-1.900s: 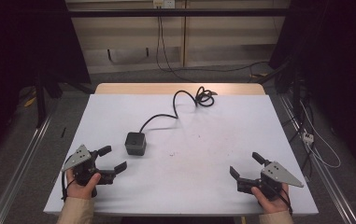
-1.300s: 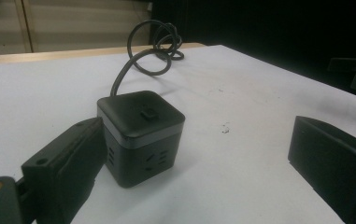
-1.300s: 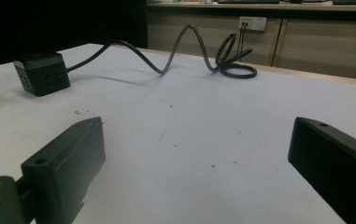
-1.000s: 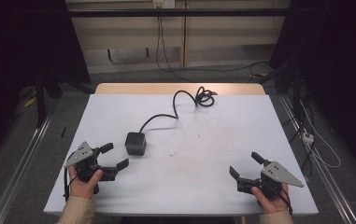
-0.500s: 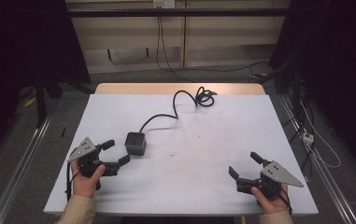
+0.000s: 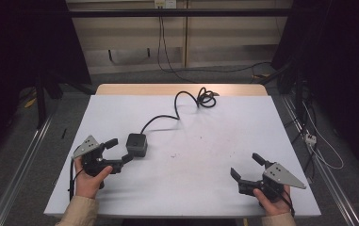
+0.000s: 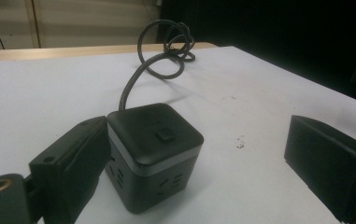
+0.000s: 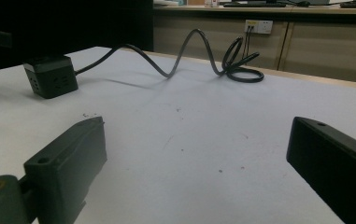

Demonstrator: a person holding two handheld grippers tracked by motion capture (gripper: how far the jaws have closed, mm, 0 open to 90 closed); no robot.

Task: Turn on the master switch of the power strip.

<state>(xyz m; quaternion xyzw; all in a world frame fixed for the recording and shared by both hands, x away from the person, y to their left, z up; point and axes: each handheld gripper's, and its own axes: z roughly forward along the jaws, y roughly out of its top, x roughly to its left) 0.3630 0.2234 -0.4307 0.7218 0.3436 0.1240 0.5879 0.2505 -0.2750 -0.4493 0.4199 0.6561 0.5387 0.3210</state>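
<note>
White tabletop (image 6: 191,141) with a bare wooden strip along its far edge; dark surroundings, grey floor, wall sockets behind.

Black cube-shaped power strip with a silver band (image 6: 136,144) sits upright on the table's left half, nearer the person's edge than the far one; its black cable (image 6: 167,117) arches away toward the far edge and ends in a loose coil (image 6: 207,100).

Left gripper (image 6: 118,151) — jaws spread wide, held low over the table just beside the cube; in the left gripper view the cube (image 7: 153,156) stands between the jaws, one jaw touching or all but touching its side, the other well apart; a small button shows on the cube's top face, socket slots on its sides.

Right gripper (image 6: 245,166) — jaws apart, nothing between them, low over the near right part of the table, well apart from the cube; the right gripper view shows the cube (image 8: 51,82) far off, cable looping beyond.
</note>
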